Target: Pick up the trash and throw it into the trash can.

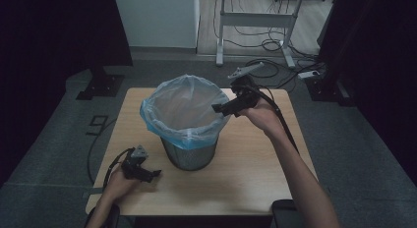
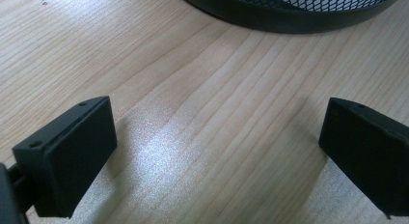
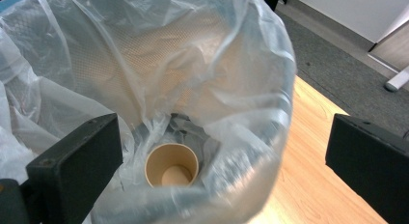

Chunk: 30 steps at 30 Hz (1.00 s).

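Tan paper cup (image 3: 171,165) sits upright at bottom of black mesh bin (image 1: 190,156) with clear plastic bag (image 1: 184,110), below right tool (image 1: 222,108), jaws wide apart, empty. Left tool (image 1: 147,175) rests on light wooden worktop (image 1: 246,164) beside bin, jaws apart, empty.

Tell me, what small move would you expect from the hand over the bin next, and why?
Probably lifting the right gripper back from the bin. Its jaws stand open and empty above the bag, and a paper cup already sits upright at the bottom. The left gripper rests open on the table.
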### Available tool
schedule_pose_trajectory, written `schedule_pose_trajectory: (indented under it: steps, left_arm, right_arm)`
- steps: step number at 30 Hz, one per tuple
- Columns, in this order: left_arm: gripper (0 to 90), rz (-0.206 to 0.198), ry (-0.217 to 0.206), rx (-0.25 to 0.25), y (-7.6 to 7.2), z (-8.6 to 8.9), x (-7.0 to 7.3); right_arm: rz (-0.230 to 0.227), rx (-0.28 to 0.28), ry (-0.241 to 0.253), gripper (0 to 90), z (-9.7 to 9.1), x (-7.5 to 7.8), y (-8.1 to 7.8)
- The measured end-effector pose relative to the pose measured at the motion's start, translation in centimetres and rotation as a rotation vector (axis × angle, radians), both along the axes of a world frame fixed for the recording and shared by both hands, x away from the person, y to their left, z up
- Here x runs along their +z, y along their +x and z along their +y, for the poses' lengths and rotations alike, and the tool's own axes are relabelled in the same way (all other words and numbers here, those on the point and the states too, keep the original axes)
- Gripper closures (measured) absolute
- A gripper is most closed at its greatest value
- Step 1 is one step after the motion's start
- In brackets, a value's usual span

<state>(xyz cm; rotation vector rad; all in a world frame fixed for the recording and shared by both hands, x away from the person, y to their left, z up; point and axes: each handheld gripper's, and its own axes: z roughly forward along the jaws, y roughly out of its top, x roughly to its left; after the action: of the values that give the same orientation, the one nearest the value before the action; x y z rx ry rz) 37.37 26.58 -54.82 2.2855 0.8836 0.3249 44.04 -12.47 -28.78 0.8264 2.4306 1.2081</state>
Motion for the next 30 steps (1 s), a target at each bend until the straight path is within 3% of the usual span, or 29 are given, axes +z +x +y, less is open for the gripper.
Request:
schedule_pose_trajectory:
  steps: [17,30]
  left_arm:
    - [0.0,0.0,0.0,0.0,0.0,0.0,0.0]
    - [0.0,0.0,0.0,0.0,0.0,0.0,0.0]
  right_arm:
    - [-0.015,-0.072,0.02,0.0,-4.3,-1.0,-1.0]
    - [-0.02,-0.13,0.008,0.0,-7.3,-3.3,-1.8]
